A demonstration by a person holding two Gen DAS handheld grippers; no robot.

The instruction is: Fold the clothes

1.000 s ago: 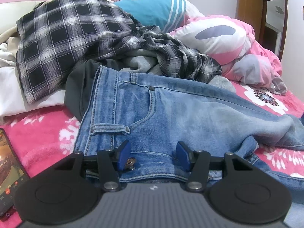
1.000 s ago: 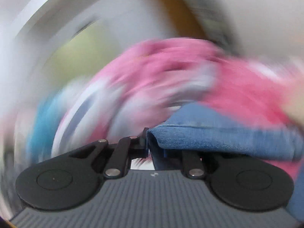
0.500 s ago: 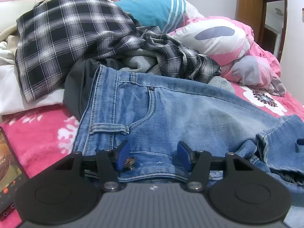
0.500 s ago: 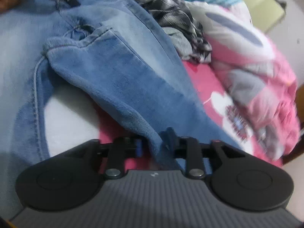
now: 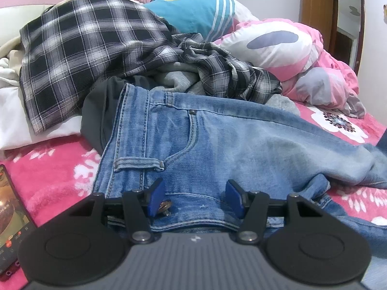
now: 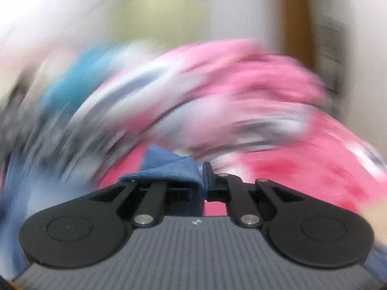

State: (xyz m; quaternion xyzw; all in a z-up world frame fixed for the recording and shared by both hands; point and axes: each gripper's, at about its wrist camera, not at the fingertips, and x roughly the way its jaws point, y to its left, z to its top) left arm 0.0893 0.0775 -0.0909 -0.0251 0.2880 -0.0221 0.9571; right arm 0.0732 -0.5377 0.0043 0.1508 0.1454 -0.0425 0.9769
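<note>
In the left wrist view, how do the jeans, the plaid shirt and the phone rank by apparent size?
1. jeans, nearest, so enlarged
2. plaid shirt
3. phone, cut off by the frame edge

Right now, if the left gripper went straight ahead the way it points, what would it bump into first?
Most likely the blue denim jeans. The left gripper sits open over their waistband, tilted downward, so the denim near the front pocket comes first. The black-and-white plaid shirt lies farther back, though depth is hard to judge.
</note>
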